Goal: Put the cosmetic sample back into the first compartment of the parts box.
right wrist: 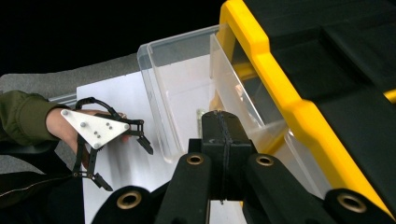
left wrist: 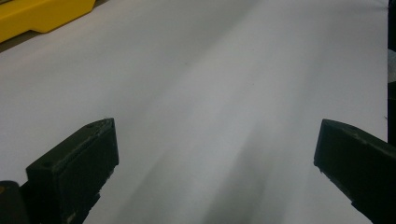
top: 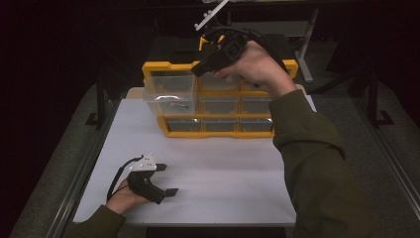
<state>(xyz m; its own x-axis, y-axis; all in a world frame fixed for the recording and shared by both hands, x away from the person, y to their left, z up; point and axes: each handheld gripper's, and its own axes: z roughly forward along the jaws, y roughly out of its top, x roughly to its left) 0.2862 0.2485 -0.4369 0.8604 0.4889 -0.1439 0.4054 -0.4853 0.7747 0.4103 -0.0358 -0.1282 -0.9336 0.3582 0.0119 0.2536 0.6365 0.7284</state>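
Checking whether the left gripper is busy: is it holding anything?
No, the left gripper has its jaws wide apart over the bare white table, with nothing between them.

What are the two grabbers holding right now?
Nothing that can be seen. The left gripper is open over the white table. The right gripper has its jaws shut above the pulled-out clear drawer, with nothing visible between them.

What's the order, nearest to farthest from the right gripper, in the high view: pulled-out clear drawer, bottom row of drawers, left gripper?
1. Pulled-out clear drawer: top left of the yellow organizer, just beside and below the right gripper.
2. Bottom row of drawers: lower front of the organizer.
3. Left gripper: on the white tabletop near the front left edge.
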